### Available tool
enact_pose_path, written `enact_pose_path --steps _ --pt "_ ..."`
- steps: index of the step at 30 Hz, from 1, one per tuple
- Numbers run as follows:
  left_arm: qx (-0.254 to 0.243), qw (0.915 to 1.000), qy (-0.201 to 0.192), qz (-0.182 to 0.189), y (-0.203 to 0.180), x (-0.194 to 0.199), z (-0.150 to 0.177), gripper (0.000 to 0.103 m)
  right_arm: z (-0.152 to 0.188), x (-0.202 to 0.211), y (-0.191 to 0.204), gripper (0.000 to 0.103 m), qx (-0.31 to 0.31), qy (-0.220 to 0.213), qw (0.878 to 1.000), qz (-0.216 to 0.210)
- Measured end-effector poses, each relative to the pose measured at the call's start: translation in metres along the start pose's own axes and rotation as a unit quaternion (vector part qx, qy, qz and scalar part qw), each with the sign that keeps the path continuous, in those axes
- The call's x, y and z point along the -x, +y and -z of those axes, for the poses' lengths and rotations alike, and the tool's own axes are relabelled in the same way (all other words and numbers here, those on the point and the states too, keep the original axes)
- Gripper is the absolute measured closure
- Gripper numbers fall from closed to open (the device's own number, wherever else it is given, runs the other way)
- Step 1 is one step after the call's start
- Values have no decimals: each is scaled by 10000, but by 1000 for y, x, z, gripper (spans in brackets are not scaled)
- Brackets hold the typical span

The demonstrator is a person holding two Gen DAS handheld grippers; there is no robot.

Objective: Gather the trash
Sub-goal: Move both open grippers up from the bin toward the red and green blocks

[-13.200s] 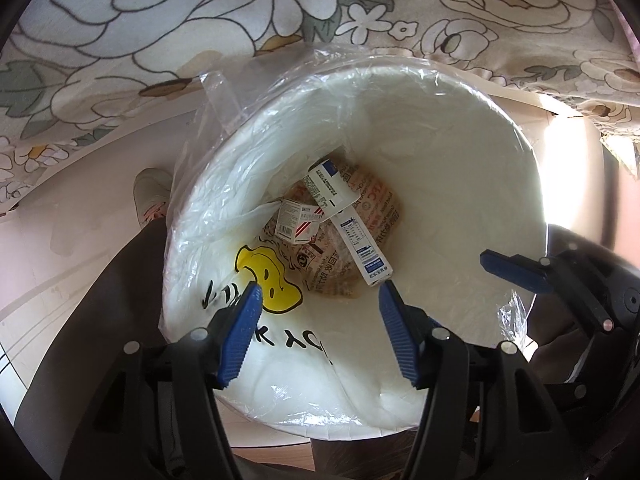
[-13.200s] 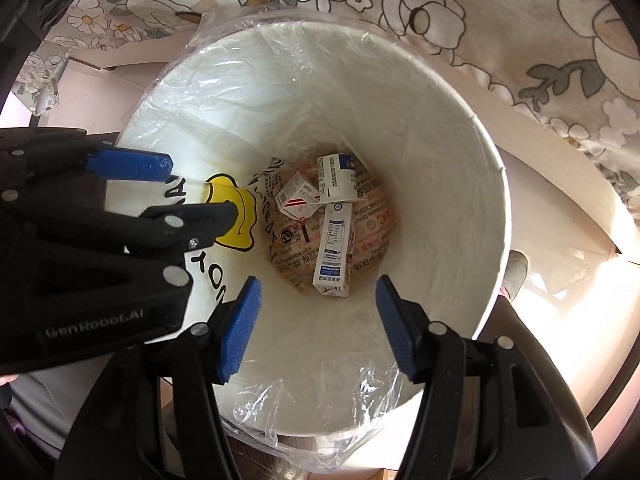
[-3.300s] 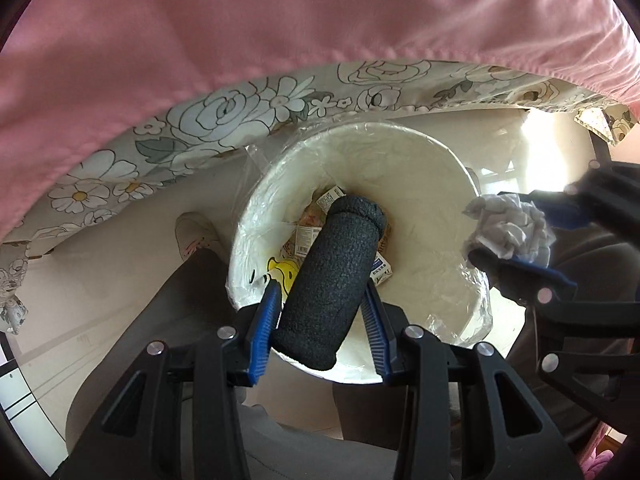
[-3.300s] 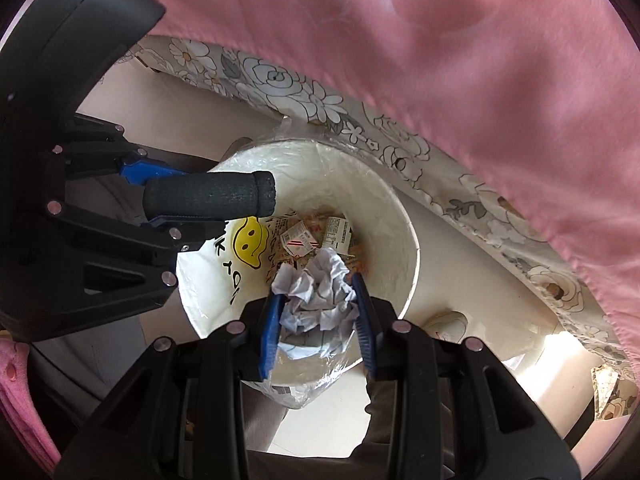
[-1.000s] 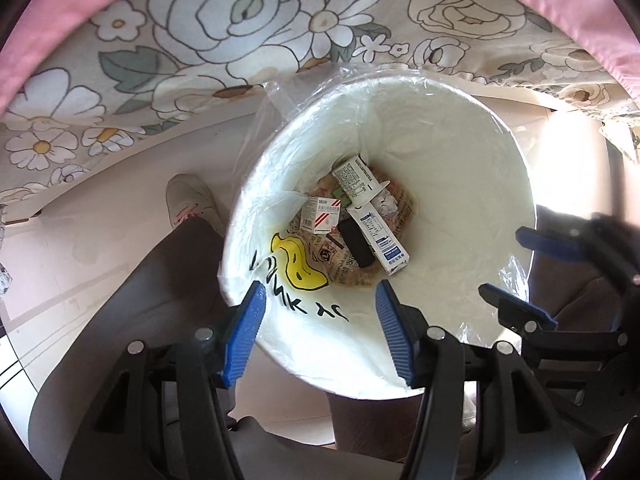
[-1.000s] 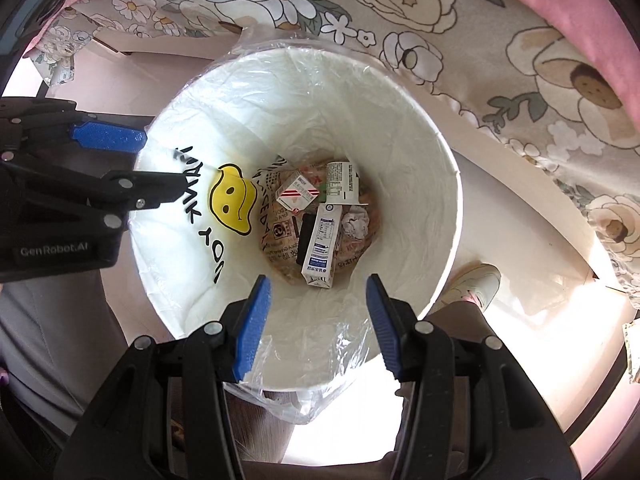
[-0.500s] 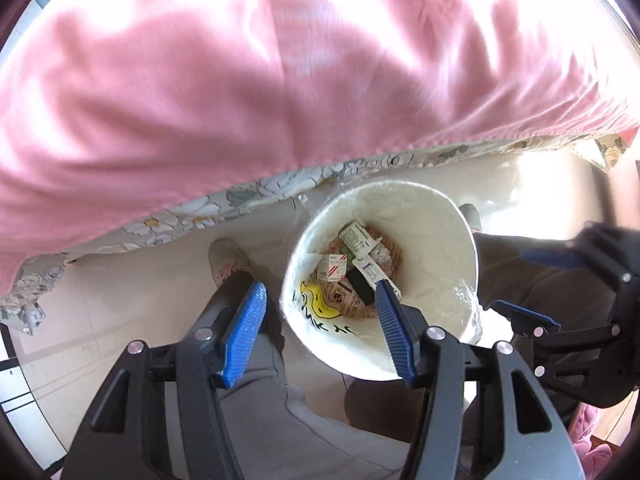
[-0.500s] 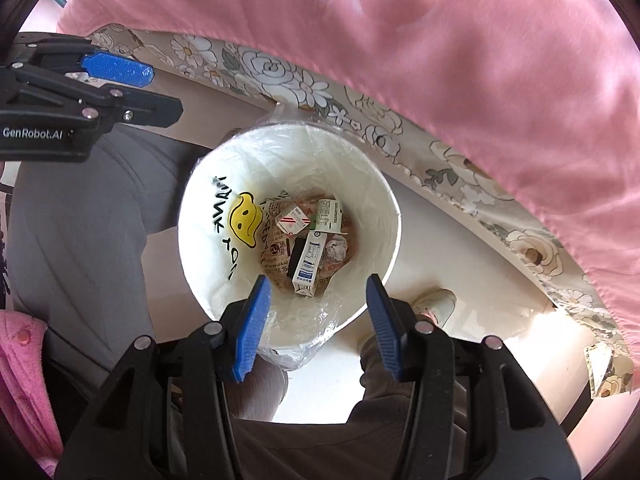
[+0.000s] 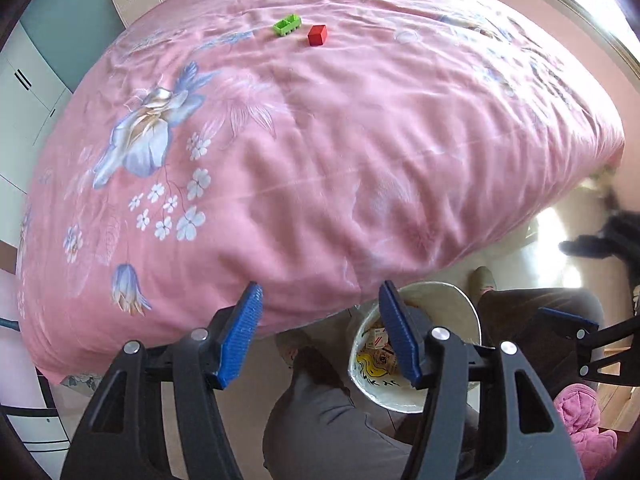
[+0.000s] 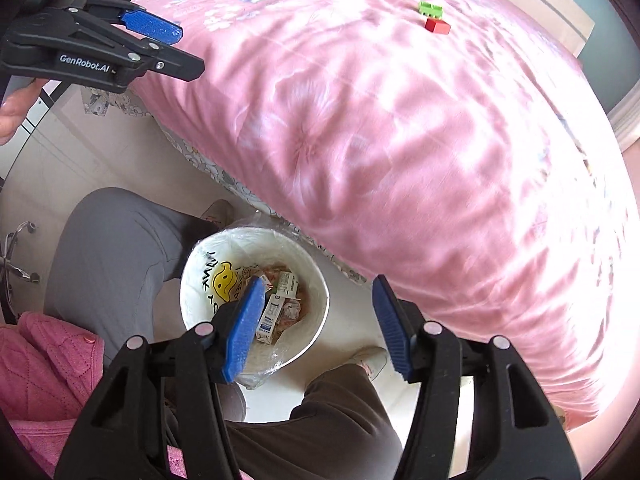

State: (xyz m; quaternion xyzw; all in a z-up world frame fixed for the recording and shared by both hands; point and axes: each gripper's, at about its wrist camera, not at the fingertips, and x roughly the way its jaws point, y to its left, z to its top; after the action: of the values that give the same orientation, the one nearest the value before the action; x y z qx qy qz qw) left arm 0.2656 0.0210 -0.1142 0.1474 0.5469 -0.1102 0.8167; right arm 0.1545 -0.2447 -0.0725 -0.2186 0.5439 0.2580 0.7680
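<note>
Both the left gripper [image 9: 320,328] and right gripper [image 10: 316,320], jaws just widening and empty, hover above the white plastic-lined bin [image 10: 316,272] of discarded cartons; green [image 9: 287,25] and red toy bricks [image 9: 317,35] await collection on the pink floral bed [image 9: 320,140].

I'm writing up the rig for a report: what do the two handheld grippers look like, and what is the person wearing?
Both are matte black plastic clamps with silver rivets. The left gripper and right gripper each carry two ribbed blue rubber pads. White "GenRobot.AI" lettering marks the side of the left gripper's body in the right wrist view. No cables show. The person wears grey trousers, a pink quilted jacket and light shoes.
</note>
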Motion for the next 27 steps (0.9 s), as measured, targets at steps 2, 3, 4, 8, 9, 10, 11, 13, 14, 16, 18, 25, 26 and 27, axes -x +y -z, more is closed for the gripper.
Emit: enact_pose_path --steps 2,3,4,8,9,10,11,13,14,16,18,25,26,27 --pt "-4 9999 -135 -107 8 6 -13 32 -12 12 -4 44 93 -123 9998 121" --pt "4 9997 -190 -130 10 12 -21 31 -18 18 -7 44 139 -185 9996 176" --pt "-4 9996 -224 -145 15 15 -29 31 -23 23 -10 43 175 -247 9993 221" --pt "-27 9990 -357 -258 29 24 -55 30 -47 40 -25 40 273 -410 9982 338" --pt "-41 9989 -379 -271 31 25 -60 30 -54 43 -30 40 296 -448 9978 393" --pt "-55 9987 -409 -288 33 26 -66 29 -61 46 -34 39 311 -478 9975 426" --pt "-65 9985 -446 -300 37 26 -71 27 -67 48 -37 39 316 -502 9972 445" --pt "-81 9981 -515 -323 41 27 -81 24 -80 52 -45 39 319 -571 9967 490" --pt "-74 9980 -542 -312 43 26 -86 22 -85 54 -47 37 321 -605 9963 513" --pt "-66 9982 -542 -268 47 24 -95 20 -96 55 -55 32 316 -703 9952 609" --pt "-69 9982 -527 -262 51 22 -106 17 -106 59 -62 31 292 -780 9944 655" --pt "-65 9978 -626 -212 66 11 -145 11 -143 56 -84 28 348 -902 9926 734" --pt "-76 9978 -624 -188 68 8 -151 11 -148 54 -88 27 363 -915 9925 730" --pt "-93 9978 -622 -184 70 4 -157 11 -153 53 -91 25 376 -929 9924 710"
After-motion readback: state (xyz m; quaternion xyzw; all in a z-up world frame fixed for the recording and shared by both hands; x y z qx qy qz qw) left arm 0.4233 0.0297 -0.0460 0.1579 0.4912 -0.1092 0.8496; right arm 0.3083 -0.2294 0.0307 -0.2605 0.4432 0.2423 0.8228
